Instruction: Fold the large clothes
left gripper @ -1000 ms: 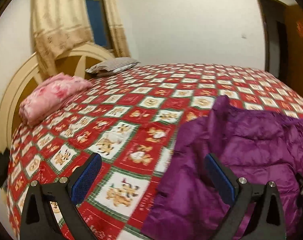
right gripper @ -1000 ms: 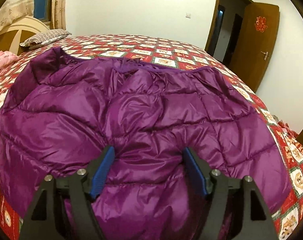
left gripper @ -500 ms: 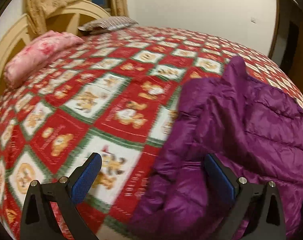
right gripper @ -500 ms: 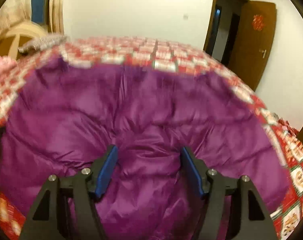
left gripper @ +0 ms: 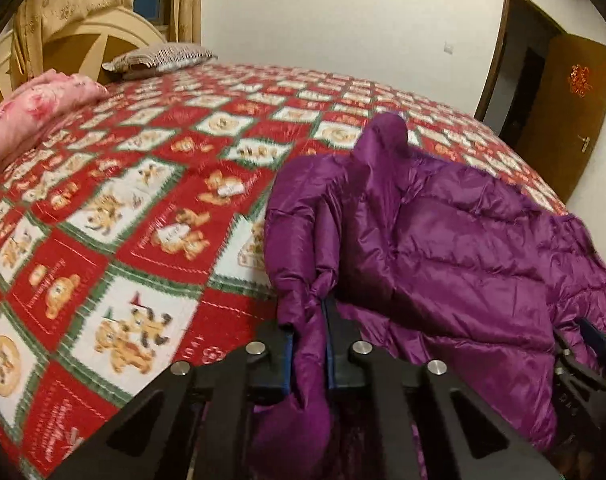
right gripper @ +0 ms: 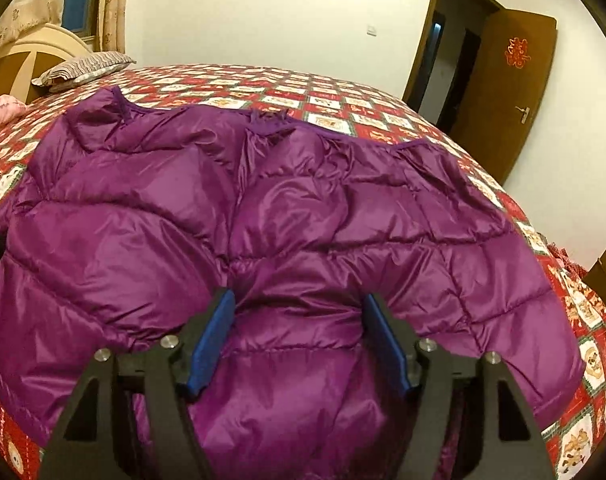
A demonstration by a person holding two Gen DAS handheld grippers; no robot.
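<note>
A purple puffer jacket [right gripper: 303, 208] lies spread on the bed, lining up, its left edge [left gripper: 299, 240] bunched into a ridge. My left gripper [left gripper: 309, 312] is closing and its blue pads pinch that ridge of jacket edge. My right gripper [right gripper: 299, 300] stands with jaws apart, pressed into the near hem; a puffy bulge of jacket fills the gap between the pads [right gripper: 211, 340]. The right gripper [left gripper: 595, 344] also shows at the right edge of the left wrist view.
The bed wears a red, white and green bear-print cover [left gripper: 123, 240]. A pink folded blanket [left gripper: 35, 108] and a grey pillow [left gripper: 159, 58] lie by the headboard [left gripper: 91, 36]. A brown door [right gripper: 503, 92] stands open at the right.
My left gripper went from wide open beside the jacket to clamped on its left edge, tilting downward. The right gripper's jaws narrowed slightly around the hem.
</note>
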